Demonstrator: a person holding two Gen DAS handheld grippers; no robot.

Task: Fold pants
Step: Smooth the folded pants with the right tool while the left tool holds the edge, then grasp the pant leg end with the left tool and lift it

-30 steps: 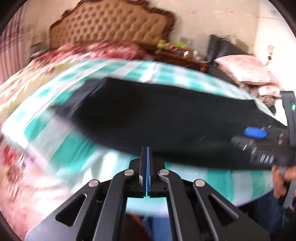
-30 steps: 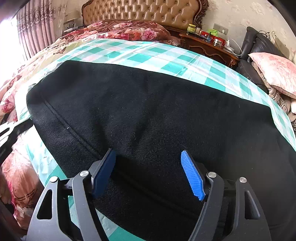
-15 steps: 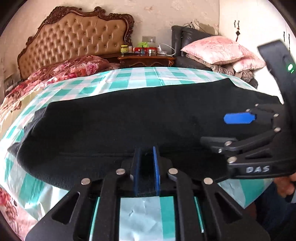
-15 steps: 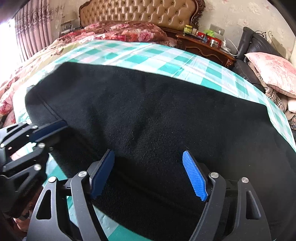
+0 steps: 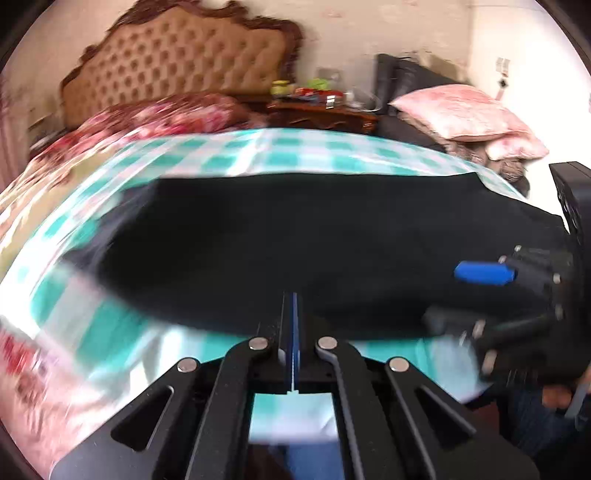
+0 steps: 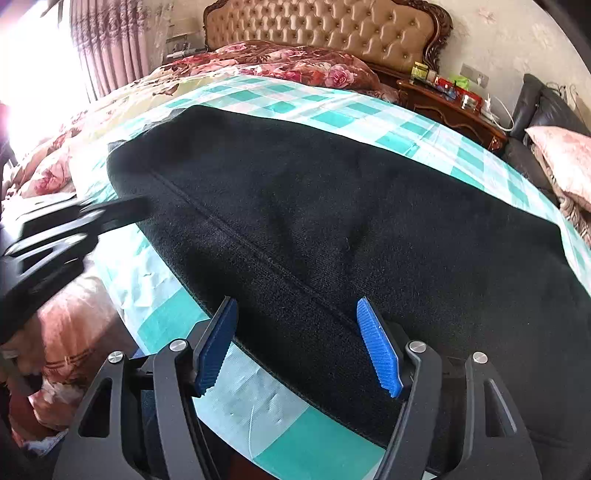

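Black fleece pants [image 6: 369, 221] lie flat across the teal checked sheet [image 6: 332, 114], long side left to right, with a seam running along them. My right gripper [image 6: 297, 343] straddles their near edge. Its jaws are closing, fabric lies between the blue pads [image 6: 376, 347], and they do not press on it. In the blurred left wrist view, the pants [image 5: 295, 229] fill the middle. My left gripper [image 5: 293, 306] is shut at their near edge, with nothing visible between the pads. The right gripper [image 5: 465, 295] shows at the right, and the left gripper [image 6: 110, 214] at the left.
A tufted headboard [image 6: 325, 33] and a floral quilt [image 6: 288, 62] are at the far end of the bed. A wooden nightstand [image 6: 454, 107] with small items and pink pillows [image 5: 461, 114] on a dark sofa stand at the right. Curtains [image 6: 99, 44] hang at the left.
The left gripper's pads parted slightly half a second ago and are shut again, and its view has swung. The right gripper's pads have narrowed and shifted to the pants' near edge.
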